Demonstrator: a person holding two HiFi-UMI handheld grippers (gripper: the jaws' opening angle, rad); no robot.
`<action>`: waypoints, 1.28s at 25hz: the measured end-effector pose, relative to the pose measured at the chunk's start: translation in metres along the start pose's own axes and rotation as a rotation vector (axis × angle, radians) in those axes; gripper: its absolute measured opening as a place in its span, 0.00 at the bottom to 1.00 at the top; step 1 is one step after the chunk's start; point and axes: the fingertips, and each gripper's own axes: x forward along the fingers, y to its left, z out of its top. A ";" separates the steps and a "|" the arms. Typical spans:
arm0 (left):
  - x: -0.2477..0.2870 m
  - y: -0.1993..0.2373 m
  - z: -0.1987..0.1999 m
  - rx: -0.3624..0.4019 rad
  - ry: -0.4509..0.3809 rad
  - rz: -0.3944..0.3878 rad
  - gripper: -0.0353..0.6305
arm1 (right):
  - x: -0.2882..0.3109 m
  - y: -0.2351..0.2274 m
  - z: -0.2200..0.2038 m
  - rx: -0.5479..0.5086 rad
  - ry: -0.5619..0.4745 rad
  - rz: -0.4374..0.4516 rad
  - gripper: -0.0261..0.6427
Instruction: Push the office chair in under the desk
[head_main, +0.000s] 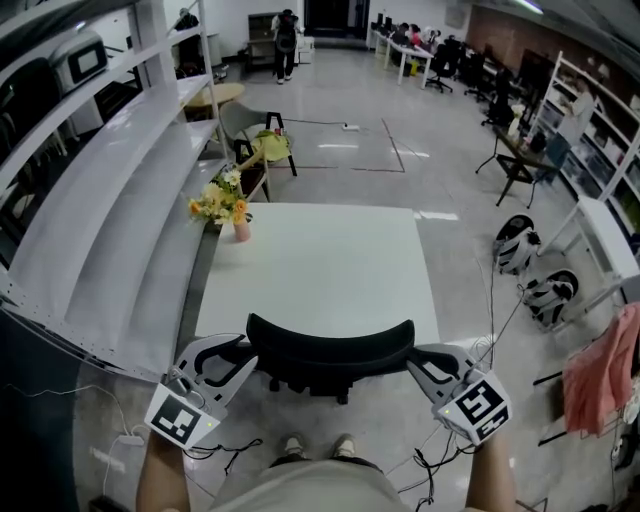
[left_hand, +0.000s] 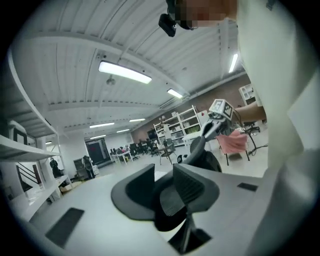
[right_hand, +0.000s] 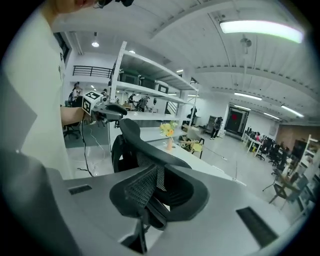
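A black mesh office chair (head_main: 330, 350) stands at the near edge of the white desk (head_main: 320, 260), its curved backrest top facing me. My left gripper (head_main: 243, 362) is shut on the backrest's left end, and my right gripper (head_main: 418, 362) is shut on its right end. In the left gripper view the gripper (left_hand: 165, 192) has the chair's dark edge (left_hand: 172, 215) filling the gap between its pads. In the right gripper view the gripper (right_hand: 155, 192) pinches the mesh, and the chair back (right_hand: 135, 145) curves away toward the other gripper (right_hand: 112, 111). The seat and base are mostly hidden.
A pink vase of flowers (head_main: 238, 222) sits on the desk's far left corner. White shelving (head_main: 110, 200) runs along the left. A chair with yellow cloth (head_main: 265, 145) stands beyond the desk. Two bags (head_main: 515, 243) and cables lie on the floor at right, near a pink cloth (head_main: 600, 370).
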 end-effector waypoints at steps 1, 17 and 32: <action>0.000 0.002 0.008 -0.031 -0.008 0.016 0.23 | -0.002 -0.001 0.001 0.009 -0.005 0.000 0.11; 0.033 0.024 0.103 -0.208 -0.171 0.157 0.14 | -0.056 -0.023 0.137 0.115 -0.468 -0.195 0.06; 0.041 0.020 0.140 -0.233 -0.219 0.342 0.09 | -0.075 -0.012 0.187 0.184 -0.692 -0.360 0.05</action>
